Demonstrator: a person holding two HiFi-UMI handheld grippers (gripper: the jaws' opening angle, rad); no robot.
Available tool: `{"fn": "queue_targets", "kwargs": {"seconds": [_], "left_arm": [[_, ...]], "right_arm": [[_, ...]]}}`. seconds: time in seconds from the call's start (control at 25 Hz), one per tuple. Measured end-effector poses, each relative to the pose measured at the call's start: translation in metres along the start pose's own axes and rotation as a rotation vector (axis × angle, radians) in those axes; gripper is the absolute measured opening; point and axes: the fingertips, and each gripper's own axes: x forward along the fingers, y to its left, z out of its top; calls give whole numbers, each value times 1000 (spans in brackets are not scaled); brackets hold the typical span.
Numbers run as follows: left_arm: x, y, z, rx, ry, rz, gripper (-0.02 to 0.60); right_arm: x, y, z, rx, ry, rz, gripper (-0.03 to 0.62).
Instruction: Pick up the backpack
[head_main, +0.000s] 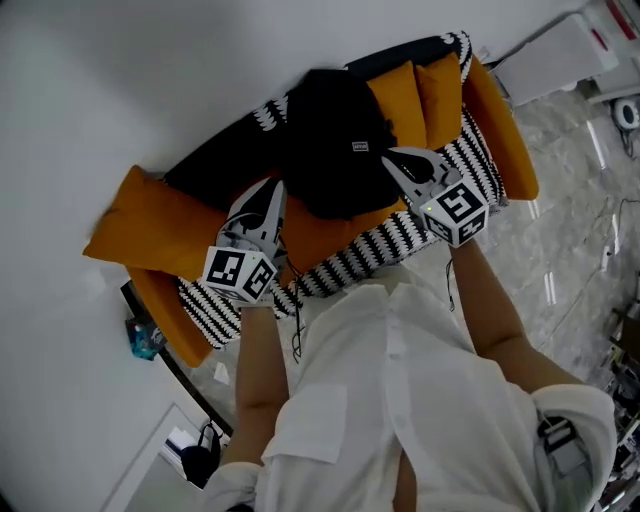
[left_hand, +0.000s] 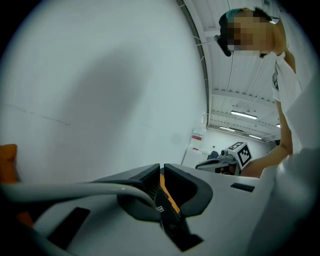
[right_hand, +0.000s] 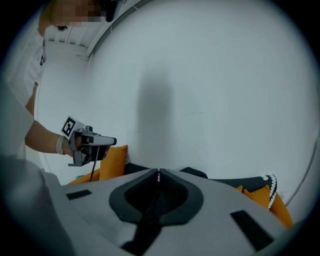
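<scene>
The left gripper (head_main: 276, 192) and the right gripper (head_main: 390, 155) are hovering just beside the black backpack (head_main: 330, 140), one at each flank, both claws clenched tight on nothing, tips meeting. Between them the backpack is lying on the striped sofa (head_main: 400, 238), leaning back among orange cushions (head_main: 150, 225), not lifted. It's looking like early going: opening, gripping and raising are all waiting to be done.

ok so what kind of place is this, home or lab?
Probably a lounge corner inside an office or lab hall, not a home: an orange sofa with a black backpack against a bare white wall, polished stone-look floor, and ceiling strip lights in the left gripper view.
</scene>
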Motion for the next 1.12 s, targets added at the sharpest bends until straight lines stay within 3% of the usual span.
{"fn": "queue_targets", "kwargs": {"seconds": [0.32, 0.72, 0.84, 1.12], "left_arm": [[32, 15, -15, -56, 25, 66, 44], [60, 15, -30, -79, 71, 65, 44], [63, 16, -32, -85, 77, 64, 44], [69, 20, -35, -88, 85, 66, 44]], "right_arm": [[38, -49, -23, -8, 66, 35, 21], [89, -100, -46, -31, 129, 26, 24], [102, -111, -55, -29, 156, 18, 85], [130, -132, -75, -31, 229, -4, 97]]}}
